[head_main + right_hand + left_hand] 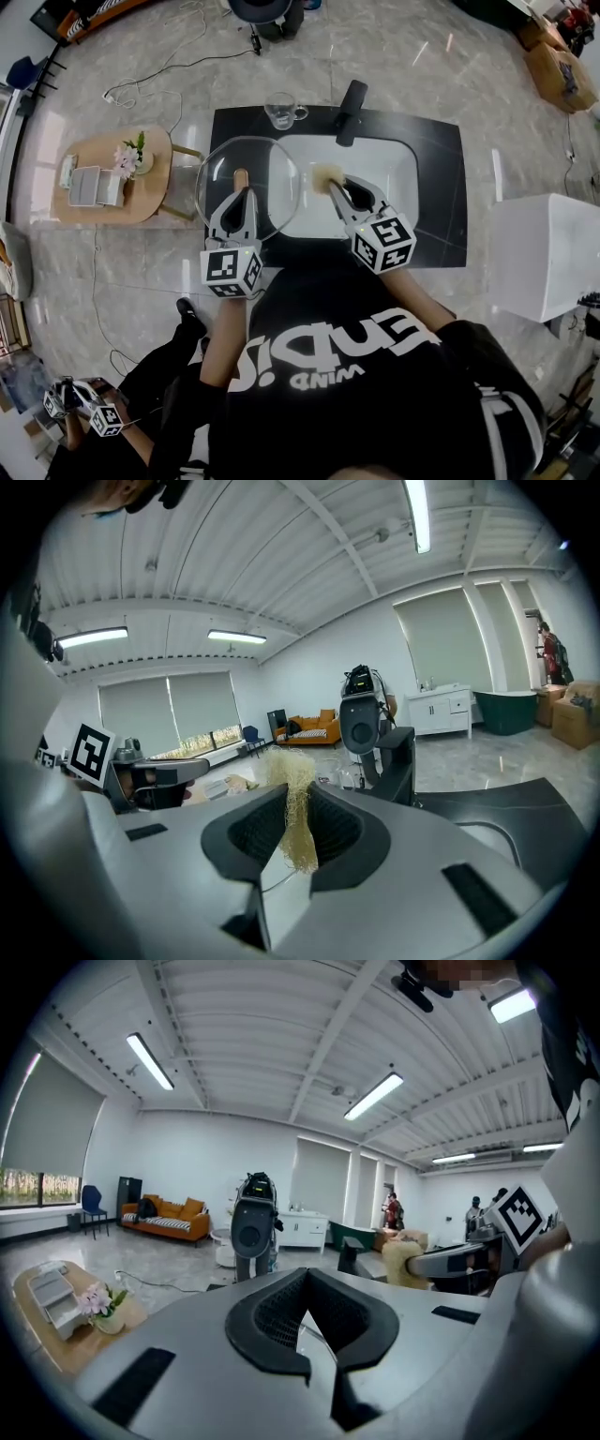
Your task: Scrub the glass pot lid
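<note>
Left gripper [246,197] jaws are seen pressed together on the thin rim of the glass pot lid [277,192], and in the left gripper view [315,1324] a sliver of glass edge is caught between the dark pads. The lid is held up over the left end of the white sink [394,178], with its round face turned toward the head camera and a tan knob [241,176] showing near its middle. The right gripper [337,185] is clamped on a tan fibrous scrubber [325,175], whose strands are pinched between its jaws in the right gripper view [295,832]. The scrubber is held over the sink, just beside the lid's right edge; whether the two touch cannot be made out. The sink is set into a black surface [441,169], at whose far edge a black faucet [352,111] and a clear glass cup [284,111] are found.
</note>
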A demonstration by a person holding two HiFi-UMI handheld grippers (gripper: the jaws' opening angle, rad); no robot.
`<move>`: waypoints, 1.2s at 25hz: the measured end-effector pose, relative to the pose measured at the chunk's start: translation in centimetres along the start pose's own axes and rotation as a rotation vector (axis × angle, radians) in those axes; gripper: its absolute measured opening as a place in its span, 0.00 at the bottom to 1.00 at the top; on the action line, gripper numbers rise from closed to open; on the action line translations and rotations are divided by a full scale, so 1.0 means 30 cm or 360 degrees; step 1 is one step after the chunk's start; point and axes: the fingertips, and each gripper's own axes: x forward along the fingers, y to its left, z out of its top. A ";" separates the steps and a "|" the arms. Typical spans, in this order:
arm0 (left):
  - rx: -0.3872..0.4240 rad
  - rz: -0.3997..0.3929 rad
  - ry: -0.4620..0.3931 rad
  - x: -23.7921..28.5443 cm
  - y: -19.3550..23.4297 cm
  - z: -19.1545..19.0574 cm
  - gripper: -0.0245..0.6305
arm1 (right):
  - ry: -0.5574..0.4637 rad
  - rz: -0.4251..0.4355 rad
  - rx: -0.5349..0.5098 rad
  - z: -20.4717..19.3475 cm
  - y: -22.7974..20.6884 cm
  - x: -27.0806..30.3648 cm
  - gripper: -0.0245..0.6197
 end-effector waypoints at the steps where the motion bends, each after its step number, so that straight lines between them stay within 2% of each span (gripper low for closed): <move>1: -0.0011 0.0001 0.0002 -0.002 0.000 -0.004 0.06 | -0.0006 -0.0004 -0.0002 0.000 0.001 -0.001 0.13; 13: -0.0067 0.0025 0.0006 -0.011 -0.003 -0.001 0.06 | -0.0034 0.0015 -0.0035 0.011 0.028 -0.006 0.13; 30: -0.0076 0.0063 0.0046 -0.016 0.040 -0.027 0.06 | -0.0010 0.0025 -0.0011 0.001 0.037 0.006 0.13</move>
